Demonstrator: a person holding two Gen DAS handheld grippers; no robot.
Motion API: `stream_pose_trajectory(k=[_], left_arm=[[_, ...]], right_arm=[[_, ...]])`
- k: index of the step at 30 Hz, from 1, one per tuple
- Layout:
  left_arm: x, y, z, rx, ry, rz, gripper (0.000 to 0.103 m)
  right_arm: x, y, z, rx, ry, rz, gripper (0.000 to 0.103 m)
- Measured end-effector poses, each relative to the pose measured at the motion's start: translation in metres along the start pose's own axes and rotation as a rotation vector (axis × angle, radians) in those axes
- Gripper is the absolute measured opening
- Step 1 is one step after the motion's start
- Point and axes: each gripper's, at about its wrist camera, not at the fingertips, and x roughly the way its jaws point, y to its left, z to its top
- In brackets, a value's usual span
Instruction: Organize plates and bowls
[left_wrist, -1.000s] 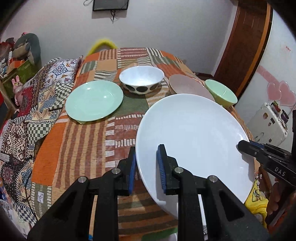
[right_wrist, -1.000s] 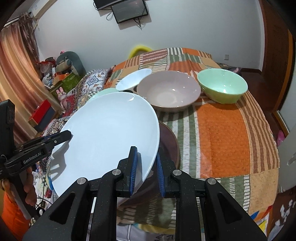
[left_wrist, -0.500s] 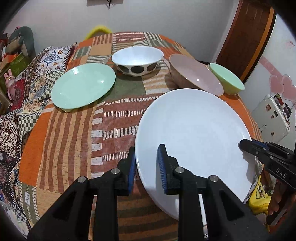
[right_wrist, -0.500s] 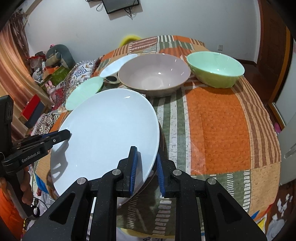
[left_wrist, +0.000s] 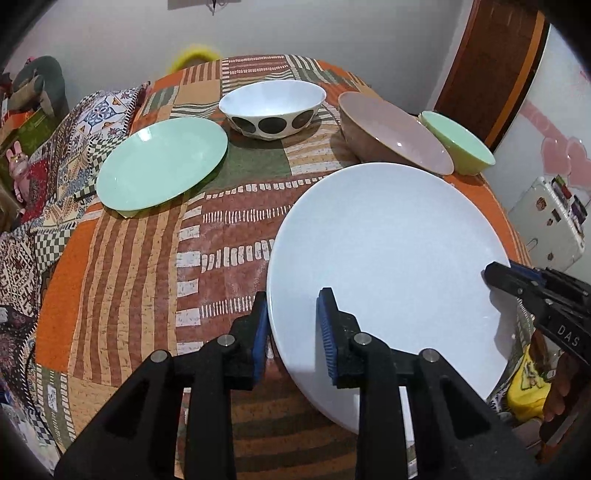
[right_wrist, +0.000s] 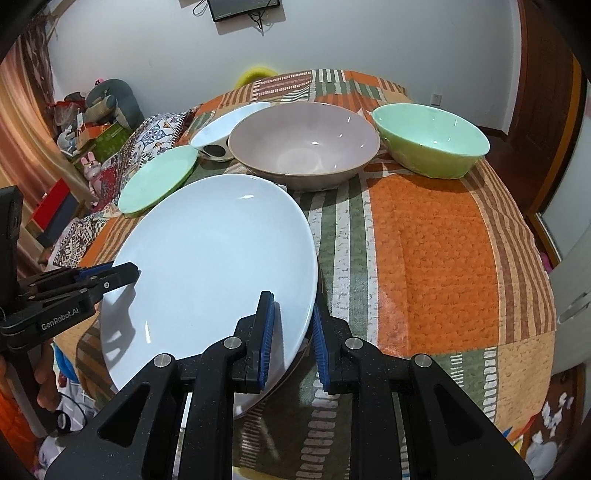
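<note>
Gripper (left_wrist: 295, 332) apparently astride white plate (left_wrist: 388, 258) rim

1. We see a large white plate (left_wrist: 391, 258), round and glossy, tilted over the near part of the patchwork bed cover, its rim between both claws' pads.
2. A mint green plate (left_wrist: 162, 162) lies flat at far left.
3. A white bowl with dark dots (left_wrist: 272, 109) stands upright behind it.
4. A wide pinkish-grey bowl (right_wrist: 304, 144) sits upright just beside the dotted one.
5. A green bowl (right_wrist: 430, 138) stands at far right, close to the pinkish-grey one.
</note>
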Motion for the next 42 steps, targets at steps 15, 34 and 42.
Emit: stream_pose_trajectory(k=[15, 34, 42], left_arm=[[-0.016, -0.019, -0.001, 0.079, -0.072, 0.019, 0.026], [-0.087, 0.046, 0.027, -0.049, -0.235, 0.09, 0.055], [-0.104, 0.101, 0.048, -0.135, -0.278, 0.148, 0.064]], right_arm=[[-0.006, 0.0, -0.001, -0.004, -0.005, -0.013, 0.032], [-0.033, 0.061, 0.056, -0.147, -0.156, 0.113, 0.051], [-0.024, 0.098, 0.089, -0.23, -0.186, 0.169, 0.052]])
